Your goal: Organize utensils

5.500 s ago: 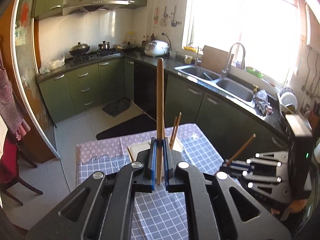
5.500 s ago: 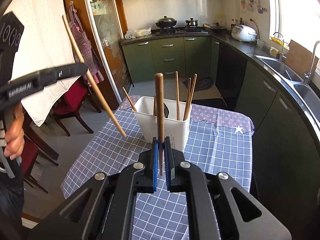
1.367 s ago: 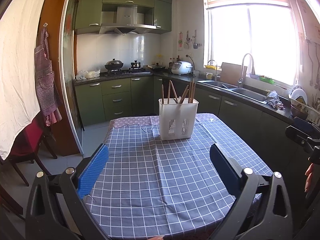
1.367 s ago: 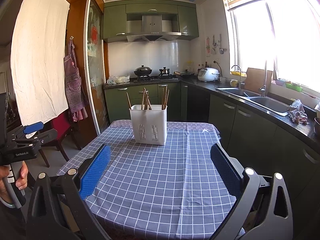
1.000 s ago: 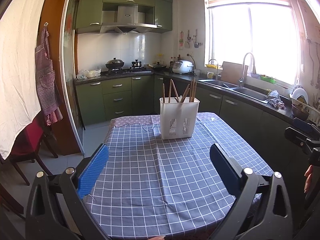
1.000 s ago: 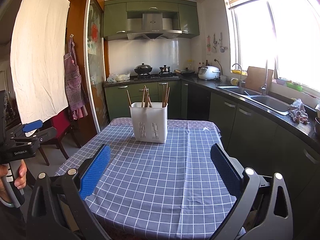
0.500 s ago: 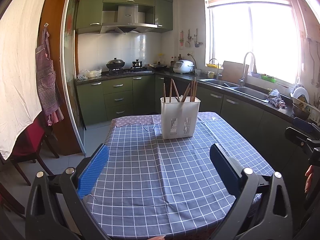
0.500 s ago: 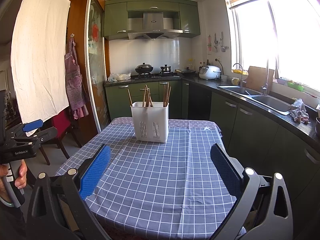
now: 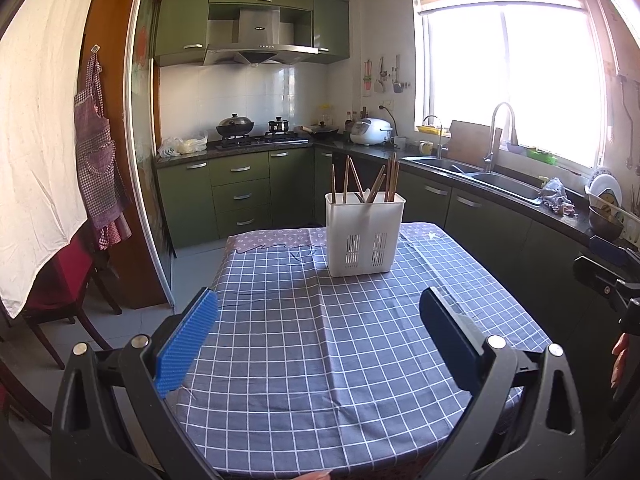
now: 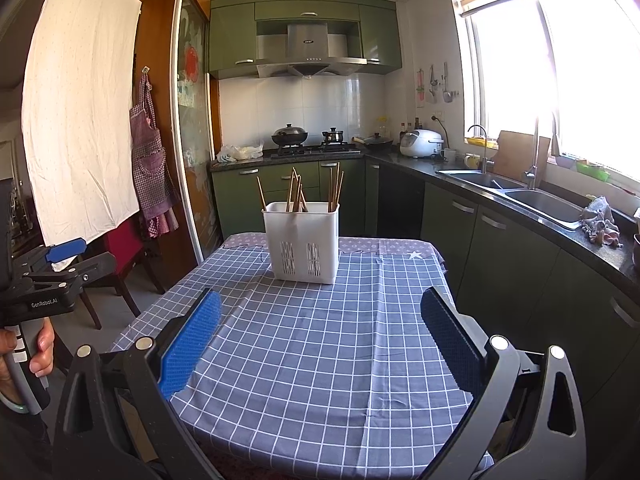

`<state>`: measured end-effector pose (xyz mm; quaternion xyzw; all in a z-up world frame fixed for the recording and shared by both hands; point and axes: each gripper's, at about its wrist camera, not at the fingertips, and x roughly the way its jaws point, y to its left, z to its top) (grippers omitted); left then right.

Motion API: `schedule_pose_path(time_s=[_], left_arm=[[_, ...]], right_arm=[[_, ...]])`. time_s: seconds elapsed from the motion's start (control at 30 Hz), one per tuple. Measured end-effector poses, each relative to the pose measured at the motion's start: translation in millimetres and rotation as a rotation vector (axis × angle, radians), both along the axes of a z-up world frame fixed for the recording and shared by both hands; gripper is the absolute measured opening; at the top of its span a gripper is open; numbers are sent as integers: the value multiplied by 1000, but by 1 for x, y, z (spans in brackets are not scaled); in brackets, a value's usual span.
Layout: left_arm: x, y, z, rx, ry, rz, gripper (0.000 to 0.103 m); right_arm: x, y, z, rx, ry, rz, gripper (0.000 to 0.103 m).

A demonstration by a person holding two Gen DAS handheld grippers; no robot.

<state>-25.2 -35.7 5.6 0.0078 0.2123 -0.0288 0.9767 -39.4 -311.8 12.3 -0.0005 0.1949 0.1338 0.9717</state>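
Left wrist view: left gripper [image 9: 318,334], jaws spread wide, nothing between the blue pads [image 9: 187,343]; held over the near edge of the table [image 9: 280,420]. Table covered by a blue checked cloth [image 9: 360,340].

Holder [image 9: 365,233]: white plastic, slotted front, upright at the far end of the table, well apart from both grippers. Chopsticks [image 9: 352,179]: wooden, several, standing in the holder and leaning at various angles; exact count unclear.

Right wrist view: right gripper [image 10: 320,338], jaws likewise wide apart and empty, over the near table edge. Holder [image 10: 301,241] ahead, centred, chopsticks [image 10: 296,190] rising from it. Left gripper [image 10: 52,276] seen at the left edge, off the table's side, a hand [image 10: 28,352] on its handle.

Surroundings: green cabinets [image 9: 240,196] along the back wall; range hood [image 9: 260,42]; wok [image 9: 235,125] on the stove; rice cooker [image 9: 371,131] on the counter; double sink [image 9: 480,178] under the window; checked apron [image 9: 98,156] hanging at left; red chair [image 9: 60,284] beside the table.
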Motion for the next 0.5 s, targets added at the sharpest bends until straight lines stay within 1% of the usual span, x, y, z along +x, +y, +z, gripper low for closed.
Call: schedule_pose_path(time_s=[0.5], left_arm=[[3,1,1,-8,11,12,96]], right_arm=[[5,0,-4,-3,9,8,98]])
